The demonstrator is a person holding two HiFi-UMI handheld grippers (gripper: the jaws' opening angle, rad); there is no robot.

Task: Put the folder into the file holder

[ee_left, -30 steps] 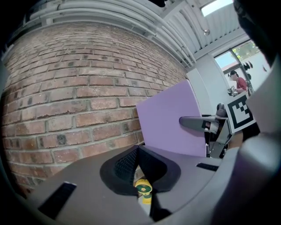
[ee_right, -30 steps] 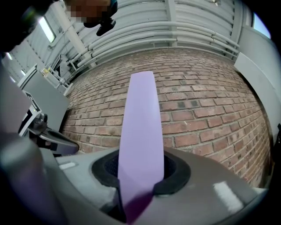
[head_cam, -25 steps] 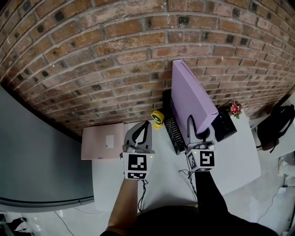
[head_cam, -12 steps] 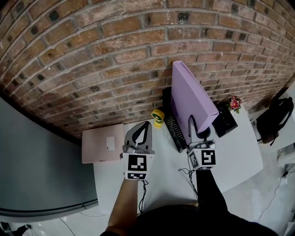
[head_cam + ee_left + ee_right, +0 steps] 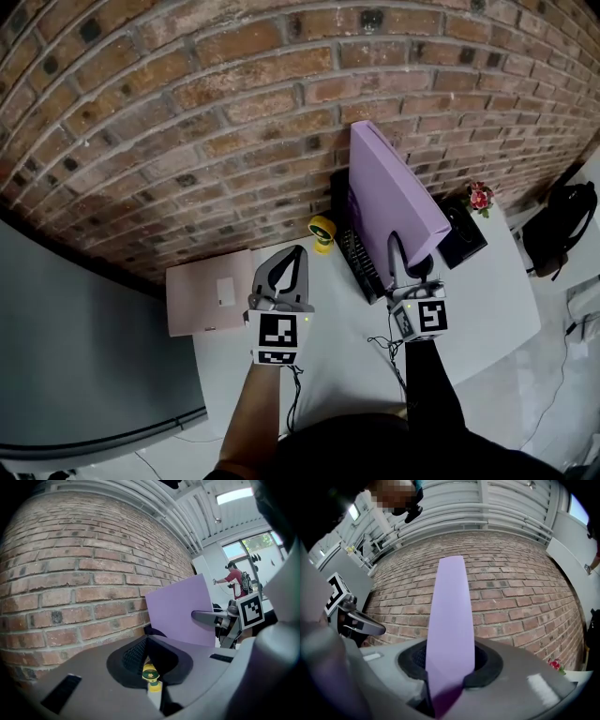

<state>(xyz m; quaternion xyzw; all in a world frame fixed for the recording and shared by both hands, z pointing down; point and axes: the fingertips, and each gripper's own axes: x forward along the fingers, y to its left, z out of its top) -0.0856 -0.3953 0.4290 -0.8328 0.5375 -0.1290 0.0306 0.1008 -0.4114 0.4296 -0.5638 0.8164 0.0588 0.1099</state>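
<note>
Folder (image 5: pixel 389 192): lilac, standing on edge and leaning over the black mesh file holder (image 5: pixel 359 265). I cannot tell whether its lower edge is entering a slot yet.

Right gripper (image 5: pixel 405 258): on the near side of the file holder, fingers clamping the folder's lower near corner.

Left gripper (image 5: pixel 298 253): hovering to the left of the file holder, fingers together, carrying nothing.

Handling, judged: the folder is keeping flat with no sag, so it is likely stiff and light. The smooth cover may be slipping under a loose grip. Holding low on the near edge is leaving the tall top free to swing.

A yellow roll (image 5: pixel 322 232) is sitting on the white worktop (image 5: pixel 478 309), just left of the file holder.
</note>
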